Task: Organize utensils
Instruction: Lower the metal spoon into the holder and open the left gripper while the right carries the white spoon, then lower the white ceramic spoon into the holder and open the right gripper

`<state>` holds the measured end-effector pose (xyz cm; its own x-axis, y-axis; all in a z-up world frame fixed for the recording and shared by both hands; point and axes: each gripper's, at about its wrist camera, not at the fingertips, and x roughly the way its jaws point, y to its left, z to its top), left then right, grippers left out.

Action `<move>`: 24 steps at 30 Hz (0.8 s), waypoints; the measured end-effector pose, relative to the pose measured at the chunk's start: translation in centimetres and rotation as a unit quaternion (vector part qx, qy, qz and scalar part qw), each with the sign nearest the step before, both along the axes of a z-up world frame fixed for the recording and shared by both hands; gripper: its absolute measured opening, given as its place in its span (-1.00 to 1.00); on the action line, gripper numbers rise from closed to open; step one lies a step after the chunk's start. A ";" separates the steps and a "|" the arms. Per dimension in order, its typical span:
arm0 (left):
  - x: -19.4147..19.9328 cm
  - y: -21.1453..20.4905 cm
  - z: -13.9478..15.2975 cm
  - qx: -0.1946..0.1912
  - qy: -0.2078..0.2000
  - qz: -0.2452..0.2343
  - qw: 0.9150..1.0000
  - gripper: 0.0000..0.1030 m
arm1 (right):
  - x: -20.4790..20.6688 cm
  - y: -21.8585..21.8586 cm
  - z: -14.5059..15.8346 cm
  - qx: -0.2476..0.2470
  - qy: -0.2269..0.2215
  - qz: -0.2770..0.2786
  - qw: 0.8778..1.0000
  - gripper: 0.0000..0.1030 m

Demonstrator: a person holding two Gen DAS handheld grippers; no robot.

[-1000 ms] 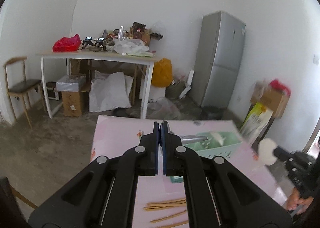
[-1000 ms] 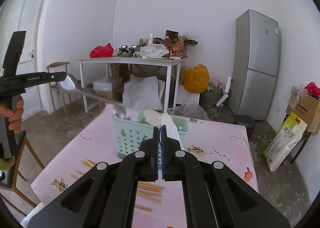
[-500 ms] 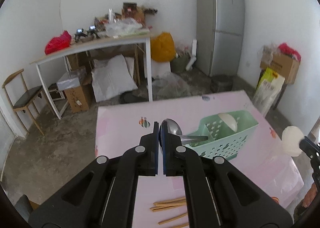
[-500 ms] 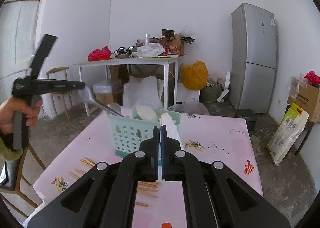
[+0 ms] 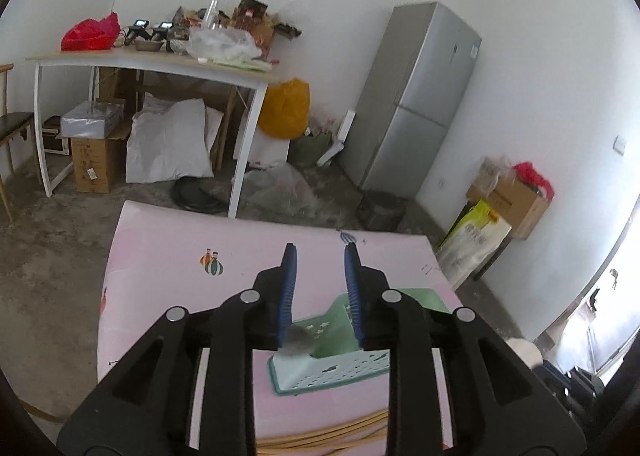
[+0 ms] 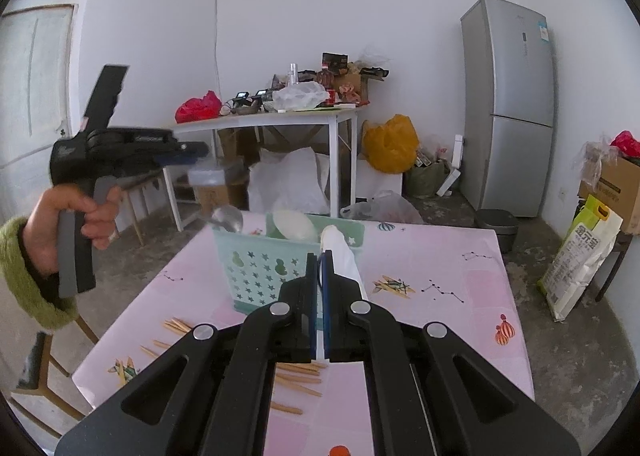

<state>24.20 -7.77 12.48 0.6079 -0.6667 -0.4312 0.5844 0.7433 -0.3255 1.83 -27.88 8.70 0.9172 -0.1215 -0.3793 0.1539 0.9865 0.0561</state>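
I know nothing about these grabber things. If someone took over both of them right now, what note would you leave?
Left gripper: jaws opening, nothing clamped. The metal spoon is blurred at the green basket rim, below the jaws.
Right gripper: jaws shut on a white spoon, near the basket.
Done: another white spoon is in the basket.
Left: put the held spoon in, then gather the chopsticks lying loose on the pink table.

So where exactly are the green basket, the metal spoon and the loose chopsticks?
green basket (image 6: 256, 272): right wrist view, its star-patterned front wall.
metal spoon (image 6: 228, 218): right wrist view, the shiny bowl at the basket's left corner.
chopsticks (image 6: 298, 370): right wrist view, middle of the sticks on the table.
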 end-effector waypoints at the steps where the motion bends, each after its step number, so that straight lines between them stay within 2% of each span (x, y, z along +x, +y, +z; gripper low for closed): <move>1: -0.4 0.6 -0.1 -0.003 -0.006 0.004 1.000 -0.48 | 0.1 -0.2 0.1 0.003 -0.003 0.002 1.000 -0.96; 6: -3.3 3.3 -1.2 -0.010 -0.017 0.022 1.000 -0.28 | 0.7 -1.5 2.7 0.036 -0.036 0.030 0.998 -0.96; 12: -7.0 7.3 -5.2 -0.024 0.025 0.037 0.999 -0.19 | 2.2 -3.2 6.1 0.079 -0.089 0.077 0.990 -0.96; 15: -8.6 9.0 -7.5 -0.028 0.056 0.045 0.997 -0.19 | 4.6 -4.6 7.1 0.114 -0.105 0.098 0.983 -0.96; 20: -10.9 10.4 -10.0 -0.002 0.066 0.042 0.997 -0.19 | 8.2 -5.6 7.3 0.124 -0.105 0.097 0.982 -0.96; 24: -12.2 11.2 -11.9 0.009 0.087 0.035 0.996 -0.19 | 11.0 -5.6 5.8 0.124 -0.082 0.091 0.985 -0.96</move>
<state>12.03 3.42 0.55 0.5670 -0.6164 -0.5465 0.4667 0.7870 -0.4034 12.86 -33.52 14.47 0.9667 0.1280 -0.2218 -0.0549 0.9495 0.3088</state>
